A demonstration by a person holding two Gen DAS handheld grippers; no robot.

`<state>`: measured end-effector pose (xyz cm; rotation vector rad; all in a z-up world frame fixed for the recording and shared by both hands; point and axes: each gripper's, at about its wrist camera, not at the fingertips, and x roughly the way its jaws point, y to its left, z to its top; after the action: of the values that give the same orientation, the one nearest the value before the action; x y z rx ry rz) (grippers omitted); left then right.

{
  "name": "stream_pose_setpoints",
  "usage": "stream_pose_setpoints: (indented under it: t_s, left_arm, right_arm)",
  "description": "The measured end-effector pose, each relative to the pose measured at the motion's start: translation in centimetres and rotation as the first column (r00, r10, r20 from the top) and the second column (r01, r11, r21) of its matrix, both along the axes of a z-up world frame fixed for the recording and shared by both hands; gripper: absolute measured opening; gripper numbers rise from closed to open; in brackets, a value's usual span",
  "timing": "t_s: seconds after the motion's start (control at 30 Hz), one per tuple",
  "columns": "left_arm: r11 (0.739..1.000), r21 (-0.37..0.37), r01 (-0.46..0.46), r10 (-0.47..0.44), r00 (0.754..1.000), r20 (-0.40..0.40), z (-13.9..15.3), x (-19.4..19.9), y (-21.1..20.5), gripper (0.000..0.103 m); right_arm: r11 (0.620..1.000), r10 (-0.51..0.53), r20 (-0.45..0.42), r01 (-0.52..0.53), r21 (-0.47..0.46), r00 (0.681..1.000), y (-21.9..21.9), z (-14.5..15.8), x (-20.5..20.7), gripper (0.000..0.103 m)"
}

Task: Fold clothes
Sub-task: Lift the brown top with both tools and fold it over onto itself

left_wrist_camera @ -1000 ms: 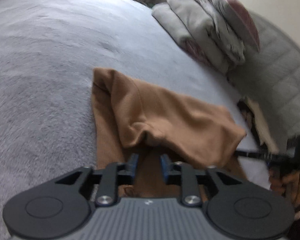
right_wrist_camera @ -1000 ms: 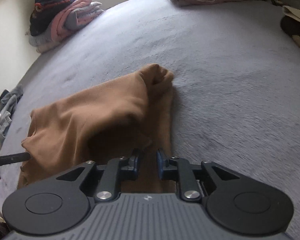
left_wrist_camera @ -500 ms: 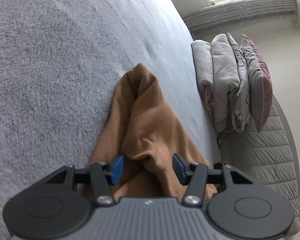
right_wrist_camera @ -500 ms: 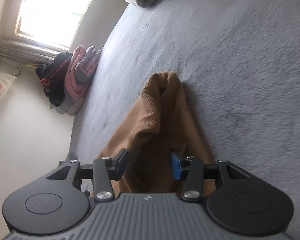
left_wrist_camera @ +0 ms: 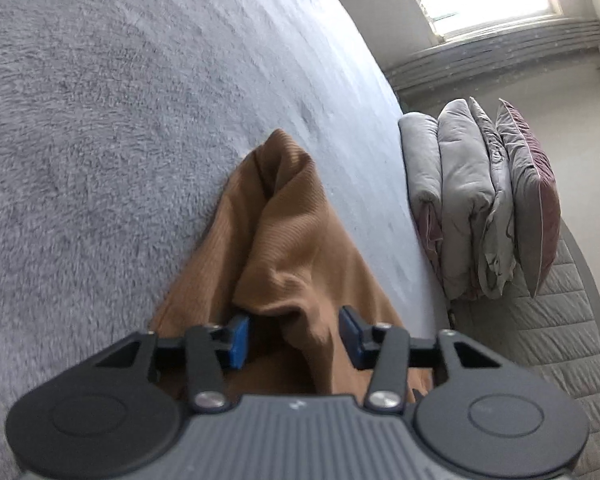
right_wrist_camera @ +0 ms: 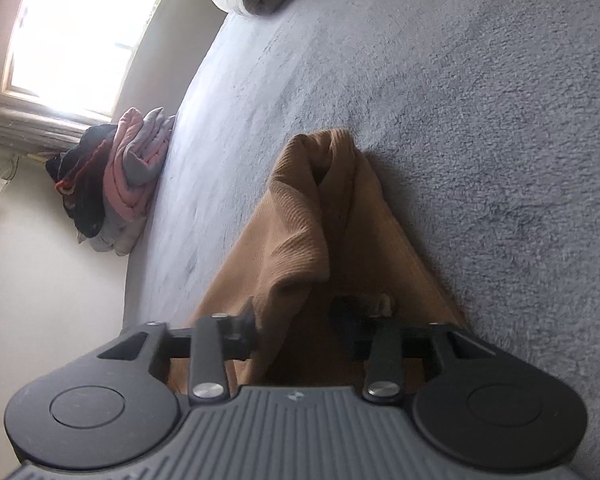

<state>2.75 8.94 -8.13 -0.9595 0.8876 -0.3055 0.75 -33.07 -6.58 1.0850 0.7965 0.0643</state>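
A brown ribbed garment (left_wrist_camera: 300, 240) lies bunched in a long ridge on the grey fleece bed cover (left_wrist_camera: 120, 120). In the left wrist view my left gripper (left_wrist_camera: 294, 340) straddles the near end of that ridge. Its blue pads (left_wrist_camera: 238, 340) stand apart on either side of a raised fold, and the jaws are closing. The right wrist view shows the same garment (right_wrist_camera: 312, 216) from its other end. My right gripper (right_wrist_camera: 296, 328) has a hanging fold between its fingers; its jaws are closing too, and I see no pinch on the cloth.
A stack of folded grey and pink bedding (left_wrist_camera: 480, 208) stands at the bed's edge beside a quilted grey surface (left_wrist_camera: 540, 340). A pile of pink, grey and dark clothes (right_wrist_camera: 116, 184) sits under a bright window (right_wrist_camera: 80, 32). Grey cover (right_wrist_camera: 480, 100) spreads around the garment.
Both wrists have rolled, so each view is tilted sideways. Both pairs of jaws stand wider than a second ago and now bracket a raised fold of the garment.
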Motion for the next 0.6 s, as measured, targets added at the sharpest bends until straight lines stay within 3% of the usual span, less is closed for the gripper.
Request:
stream_pose_setpoints:
  t_s: [0.03, 0.13, 0.33, 0.6]
  left_arm:
    - [1.000, 0.001, 0.008, -0.008, 1.000, 0.009, 0.0, -0.1, -0.1, 0.015]
    - [0.999, 0.028, -0.016, 0.015, 0.999, 0.048, 0.6, -0.8, -0.2, 0.011]
    - [0.997, 0.050, -0.051, 0.044, 0.990, 0.137, 3.7, -2.9, 0.0, 0.011]
    - [0.997, 0.071, -0.024, 0.013, 0.988, 0.153, 6.2, -6.1, 0.9, 0.011]
  right_arm:
    - [1.000, 0.008, 0.000, -0.008, -0.001, 1.000, 0.2, 0.0, 0.1, 0.014]
    - [0.999, 0.016, 0.025, -0.015, -0.035, 1.000, 0.5, 0.7, -0.1, 0.008]
    - [0.999, 0.031, 0.104, -0.029, -0.020, 0.994, 0.4, 3.6, -1.7, 0.007]
    - [0.999, 0.044, 0.092, -0.044, 0.002, 0.995, 0.0, 5.0, -5.3, 0.007]
